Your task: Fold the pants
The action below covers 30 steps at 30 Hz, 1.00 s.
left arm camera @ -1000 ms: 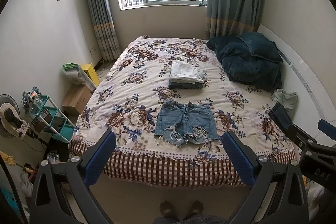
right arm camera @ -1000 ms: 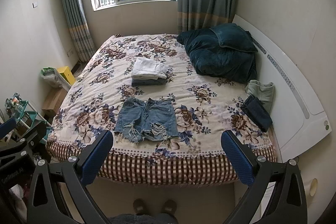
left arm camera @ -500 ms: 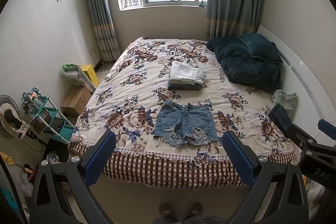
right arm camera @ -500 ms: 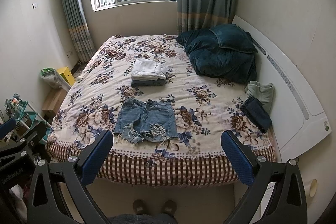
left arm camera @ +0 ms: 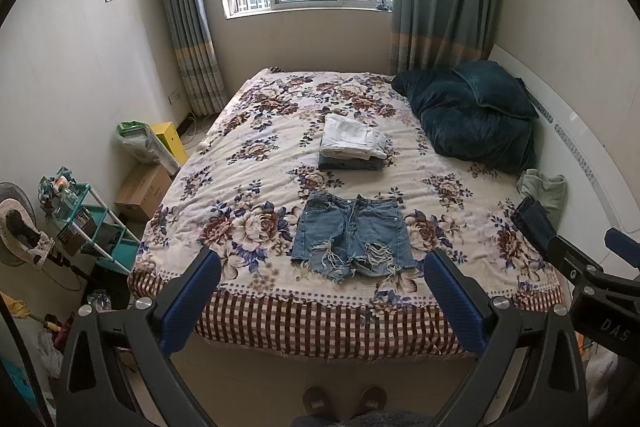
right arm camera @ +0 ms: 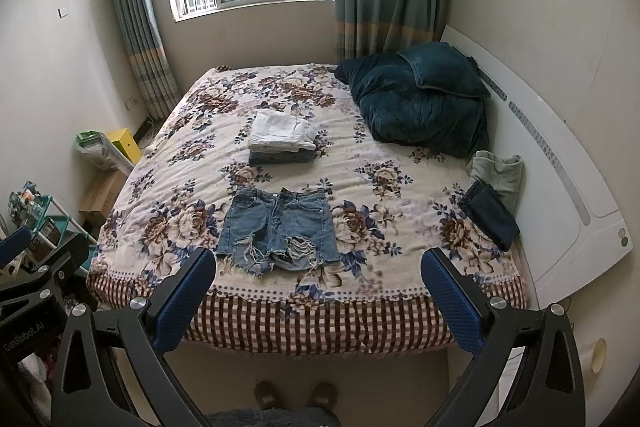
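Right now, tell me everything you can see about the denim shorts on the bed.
The denim shorts are light blue, faded denim with a front fly, pockets and heavily frayed, ripped hems. They lie flat and unfolded on the floral bedspread, waistband toward the window, leg openings toward the bed's near edge. Nothing rests on them. Both tongs, left and right, are open and short of them. A folded clothes stack sits just beyond, apart.

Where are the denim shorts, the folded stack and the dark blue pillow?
denim shorts (left arm camera: 352,231), left wrist view, middle of front.
folded stack (left arm camera: 352,137), left wrist view, white top garment.
dark blue pillow (right arm camera: 440,69), right wrist view, top face.
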Tool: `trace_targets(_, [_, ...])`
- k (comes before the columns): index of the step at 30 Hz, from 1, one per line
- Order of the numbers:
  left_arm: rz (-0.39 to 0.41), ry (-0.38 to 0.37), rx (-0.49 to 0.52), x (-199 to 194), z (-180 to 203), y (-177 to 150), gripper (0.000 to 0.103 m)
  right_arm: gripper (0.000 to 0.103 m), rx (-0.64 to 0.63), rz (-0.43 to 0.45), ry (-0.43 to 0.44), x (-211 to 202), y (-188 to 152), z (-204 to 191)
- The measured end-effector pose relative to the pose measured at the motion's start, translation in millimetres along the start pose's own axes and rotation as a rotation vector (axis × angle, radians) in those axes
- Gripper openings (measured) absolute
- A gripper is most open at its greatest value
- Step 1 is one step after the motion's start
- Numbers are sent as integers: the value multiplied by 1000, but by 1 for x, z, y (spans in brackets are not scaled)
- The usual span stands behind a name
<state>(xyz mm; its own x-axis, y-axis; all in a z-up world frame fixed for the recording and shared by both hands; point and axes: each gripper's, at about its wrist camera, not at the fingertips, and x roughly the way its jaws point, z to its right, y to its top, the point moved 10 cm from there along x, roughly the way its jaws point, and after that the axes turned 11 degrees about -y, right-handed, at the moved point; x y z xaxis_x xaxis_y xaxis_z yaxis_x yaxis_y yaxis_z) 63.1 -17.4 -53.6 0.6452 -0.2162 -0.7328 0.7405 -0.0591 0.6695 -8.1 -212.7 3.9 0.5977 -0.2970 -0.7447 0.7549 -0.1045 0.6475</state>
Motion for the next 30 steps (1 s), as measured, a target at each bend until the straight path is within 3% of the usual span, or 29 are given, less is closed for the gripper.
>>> trace_targets(3, [1, 3, 2, 3, 0, 3, 103, 103, 17, -8, -3, 3, 1, 2])
trace_targets(7, [35, 69, 32, 18, -14, 12, 103, 103, 82, -31, 11, 19, 1, 0])
trace_targets(12, [8, 129, 67, 72, -33, 9, 103, 103, 145, -83, 19, 74, -7, -11])
trace_targets(20, [-171, 177, 32, 194, -37, -23, 103, 103, 112, -249, -12, 220, -33, -13])
trace_targets(30, [-368, 278, -103, 376, -10, -45, 103, 103, -43, -443, 147, 443, -27, -16])
